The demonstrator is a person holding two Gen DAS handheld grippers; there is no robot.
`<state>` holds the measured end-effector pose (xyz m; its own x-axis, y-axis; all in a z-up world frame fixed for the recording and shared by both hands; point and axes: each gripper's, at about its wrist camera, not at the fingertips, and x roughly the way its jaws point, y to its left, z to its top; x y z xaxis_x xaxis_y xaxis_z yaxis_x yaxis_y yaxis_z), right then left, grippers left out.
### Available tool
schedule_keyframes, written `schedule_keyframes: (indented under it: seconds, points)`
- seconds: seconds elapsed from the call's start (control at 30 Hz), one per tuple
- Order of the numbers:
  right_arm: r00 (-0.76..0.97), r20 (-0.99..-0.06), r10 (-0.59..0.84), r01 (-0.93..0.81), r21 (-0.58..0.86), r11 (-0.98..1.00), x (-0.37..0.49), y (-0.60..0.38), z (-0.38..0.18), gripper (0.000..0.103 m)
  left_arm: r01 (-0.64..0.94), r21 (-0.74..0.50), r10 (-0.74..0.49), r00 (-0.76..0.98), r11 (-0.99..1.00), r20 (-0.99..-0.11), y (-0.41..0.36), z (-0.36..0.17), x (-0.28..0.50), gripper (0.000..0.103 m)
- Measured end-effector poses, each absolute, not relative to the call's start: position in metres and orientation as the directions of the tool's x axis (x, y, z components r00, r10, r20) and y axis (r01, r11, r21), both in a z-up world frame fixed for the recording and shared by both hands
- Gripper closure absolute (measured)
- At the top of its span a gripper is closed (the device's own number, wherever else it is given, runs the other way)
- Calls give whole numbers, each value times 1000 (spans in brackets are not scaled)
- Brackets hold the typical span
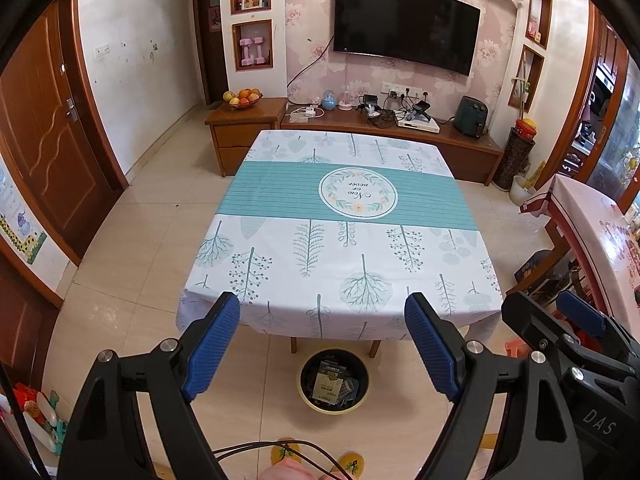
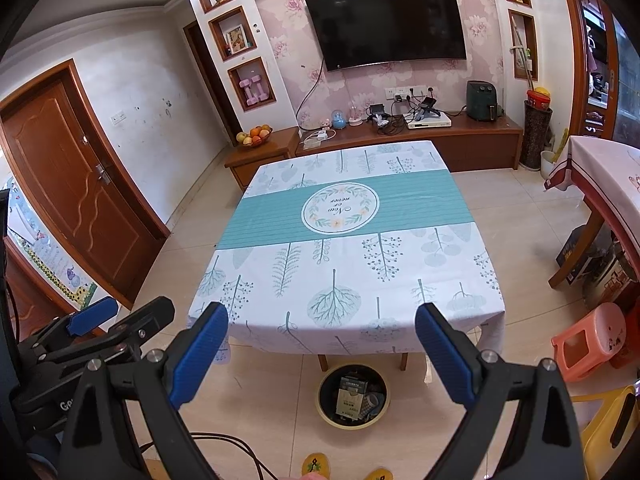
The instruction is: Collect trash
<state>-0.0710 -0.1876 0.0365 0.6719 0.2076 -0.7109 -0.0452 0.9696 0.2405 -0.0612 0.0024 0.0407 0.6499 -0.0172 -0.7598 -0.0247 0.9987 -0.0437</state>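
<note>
my left hand-held gripper (image 1: 322,320) hangs in front of the table (image 1: 280,256) with its blue pads spread wide and nothing between them. my right hand-held gripper (image 2: 322,330) is just beside it, also gaping wide and holding nothing; each one shows at the edge of the other's view. both point down and forward over the near edge of the table, which is covered by a white cloth with a teal band and a round wreath print. on the floor tiles under that near edge, between the two near table legs, stands the round trash bin (image 1: 304,398), its yellowish rim showing. inside it lie the trash (image 1: 330,386): a pale carton and some darker scraps. my slippers (image 2: 316,466) show at the bottom edge.
</note>
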Motion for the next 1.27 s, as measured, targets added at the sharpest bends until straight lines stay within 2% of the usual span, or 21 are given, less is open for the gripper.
schedule_keyframes:
  seconds: [1.27]
  points:
    - [671, -711, 208, -36, 248, 968, -83, -190, 38, 7, -16, -42, -22, 641, 999, -767, 8, 37, -69, 20]
